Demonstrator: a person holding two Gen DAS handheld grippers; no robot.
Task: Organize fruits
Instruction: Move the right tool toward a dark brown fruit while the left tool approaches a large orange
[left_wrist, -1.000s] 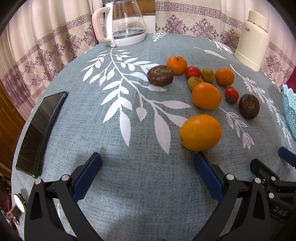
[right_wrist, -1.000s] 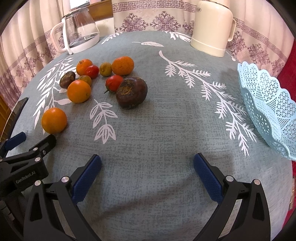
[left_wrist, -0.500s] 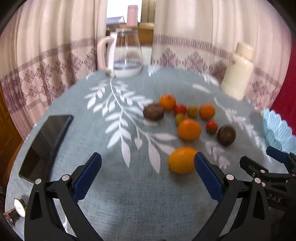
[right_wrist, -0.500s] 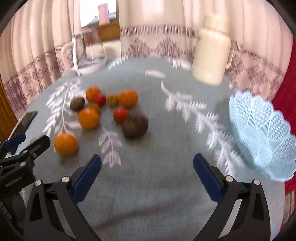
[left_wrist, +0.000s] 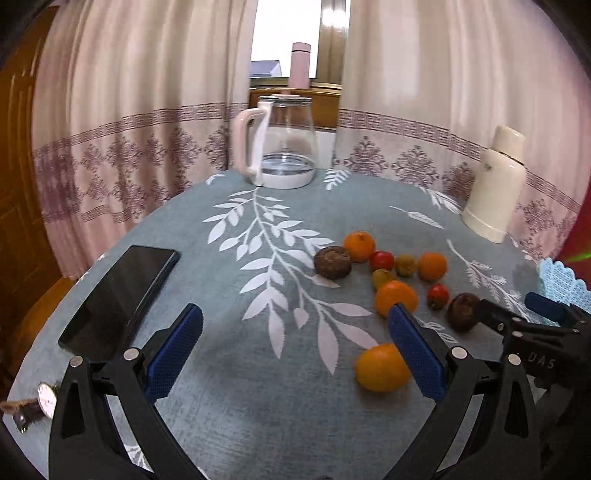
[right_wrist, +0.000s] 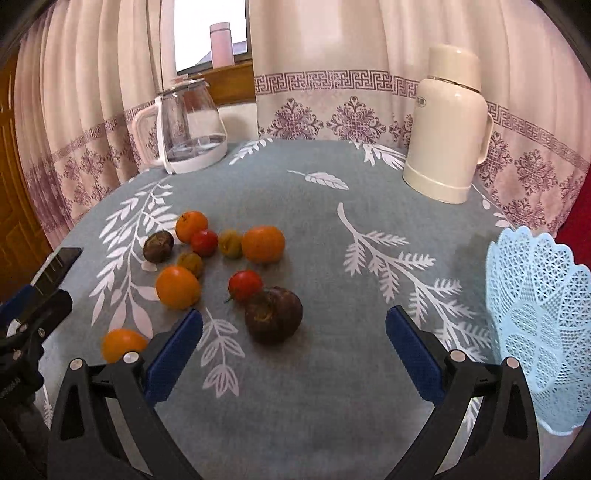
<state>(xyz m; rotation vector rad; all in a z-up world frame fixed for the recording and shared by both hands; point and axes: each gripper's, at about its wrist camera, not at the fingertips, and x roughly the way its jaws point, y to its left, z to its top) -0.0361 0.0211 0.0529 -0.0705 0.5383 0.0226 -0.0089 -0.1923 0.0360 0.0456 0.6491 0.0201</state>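
Several fruits lie in a loose cluster on the grey-green leaf-print tablecloth (left_wrist: 258, 387): oranges (right_wrist: 263, 243), red tomatoes (right_wrist: 245, 284), small greenish fruits (right_wrist: 230, 242) and two dark brown fruits (right_wrist: 273, 314). The nearest orange (left_wrist: 380, 367) lies just inside my left gripper's right finger. My left gripper (left_wrist: 293, 350) is open and holds nothing. My right gripper (right_wrist: 293, 350) is open too, above the cloth with the big brown fruit just beyond its fingers. A light blue lattice basket (right_wrist: 535, 325) stands at the right edge.
A glass kettle (left_wrist: 280, 144) with a pink handle and a cream thermos (right_wrist: 445, 125) stand at the back. A black phone (left_wrist: 118, 299) and a wristwatch (left_wrist: 44, 395) lie at the left edge. Curtains hang behind the round table.
Both grippers have risen and tilted up, so the fruit now appears lower and farther, and the curtains and window have come into view. Nothing on the table moved.
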